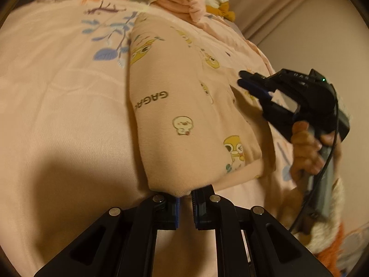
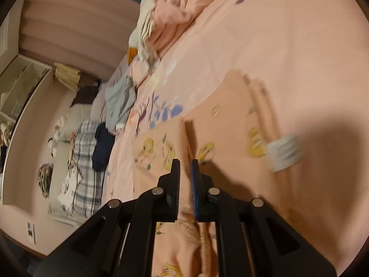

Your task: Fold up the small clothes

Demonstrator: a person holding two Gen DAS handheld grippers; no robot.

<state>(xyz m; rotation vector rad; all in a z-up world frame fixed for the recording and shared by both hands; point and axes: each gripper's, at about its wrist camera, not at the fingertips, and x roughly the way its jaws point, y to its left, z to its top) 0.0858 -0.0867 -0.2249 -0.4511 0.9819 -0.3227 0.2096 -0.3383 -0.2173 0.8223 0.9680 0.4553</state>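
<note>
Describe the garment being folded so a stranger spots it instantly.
On the peach floral bedsheet, it lies just ahead of the left gripper: a folded peach garment. Unlike the plain pink folded stack behind it, it carries yellow cartoon chicks and "GAGA" lettering.

Warm dim light — pleated pink curtain [image 2: 76, 34] behind a floral peach bedsheet [image 1: 57, 92], pale shelf [image 2: 20, 87] along the wall [image 2: 25, 161].

Peach cotton garment [image 1: 184, 106] with yellow cartoon-duck print; pink bedsheet [image 1: 57, 103] with blue-purple leaf print, upper left; black grippers' blue pads [image 1: 177, 212].
</note>
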